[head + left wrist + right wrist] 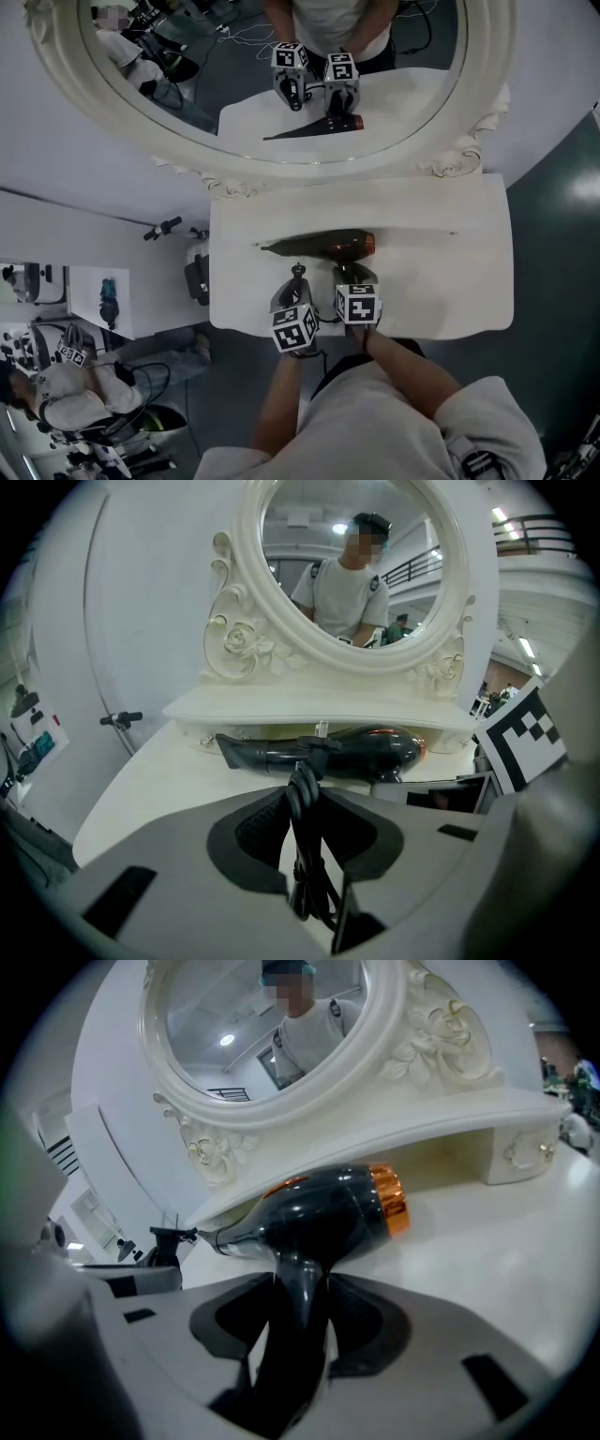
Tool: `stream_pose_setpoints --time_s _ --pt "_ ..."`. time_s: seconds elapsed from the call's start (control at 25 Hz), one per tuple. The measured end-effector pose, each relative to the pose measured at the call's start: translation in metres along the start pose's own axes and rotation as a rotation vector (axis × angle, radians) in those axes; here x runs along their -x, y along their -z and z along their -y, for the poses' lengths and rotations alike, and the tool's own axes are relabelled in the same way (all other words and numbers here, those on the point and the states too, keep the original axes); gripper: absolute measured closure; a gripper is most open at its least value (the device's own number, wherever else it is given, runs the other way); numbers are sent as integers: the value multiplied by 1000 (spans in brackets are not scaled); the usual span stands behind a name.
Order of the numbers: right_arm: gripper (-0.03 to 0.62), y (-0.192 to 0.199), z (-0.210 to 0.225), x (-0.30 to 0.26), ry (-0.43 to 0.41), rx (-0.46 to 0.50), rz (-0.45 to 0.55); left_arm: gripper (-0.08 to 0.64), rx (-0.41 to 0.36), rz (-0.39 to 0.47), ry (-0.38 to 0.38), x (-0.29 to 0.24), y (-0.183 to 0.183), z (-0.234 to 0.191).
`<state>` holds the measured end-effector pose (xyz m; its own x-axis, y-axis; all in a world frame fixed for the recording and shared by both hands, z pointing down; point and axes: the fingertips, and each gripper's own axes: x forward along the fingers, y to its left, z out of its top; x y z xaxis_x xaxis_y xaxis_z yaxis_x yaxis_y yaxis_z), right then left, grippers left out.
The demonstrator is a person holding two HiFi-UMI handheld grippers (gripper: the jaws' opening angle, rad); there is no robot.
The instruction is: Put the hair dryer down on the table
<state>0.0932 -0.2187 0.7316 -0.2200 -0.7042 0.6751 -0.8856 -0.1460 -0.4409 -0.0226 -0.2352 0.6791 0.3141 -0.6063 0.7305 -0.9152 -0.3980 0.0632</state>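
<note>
A black hair dryer (323, 247) with a copper-coloured rear ring lies lengthwise low over the white dressing table (450, 281), nozzle to the left. Whether it rests on the top I cannot tell. My right gripper (354, 275) is shut on its handle, which runs down between the pads in the right gripper view, under the dryer's body (319, 1213). My left gripper (298, 277) is just to the left, shut on the bundled black cord (305, 799). Past the cord, the left gripper view shows the dryer (356, 752) in front of a low shelf.
A large oval mirror (281, 94) in an ornate white frame stands at the table's back above a low shelf (319, 705). A white wall is on the left. People and equipment stand on the floor at lower left (66, 375).
</note>
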Motion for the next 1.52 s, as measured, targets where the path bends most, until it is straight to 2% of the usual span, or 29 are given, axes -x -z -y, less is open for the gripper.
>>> stream_pose_setpoints --time_s 0.48,0.72,0.96,1.12,1.28,1.44,1.52 --pt "403 2 4 -2 4 9 -26 471 11 -26 5 -2 3 3" --pt "394 7 -1 2 -7 150 -41 471 -21 -39 6 -4 3 8" --pt "394 -6 -5 17 -15 202 24 472 -29 -26 10 -6 0 10" --pt "399 -1 -10 31 -35 232 34 472 -2 -23 1 -4 6 7" --pt "434 0 -20 39 -75 280 59 471 -31 -31 -11 -12 6 3" --pt "544 -3 -29 47 -120 329 103 471 -33 -62 -20 -24 14 3" --pt "561 -11 -34 50 -139 357 132 471 -20 -86 -28 -31 18 0"
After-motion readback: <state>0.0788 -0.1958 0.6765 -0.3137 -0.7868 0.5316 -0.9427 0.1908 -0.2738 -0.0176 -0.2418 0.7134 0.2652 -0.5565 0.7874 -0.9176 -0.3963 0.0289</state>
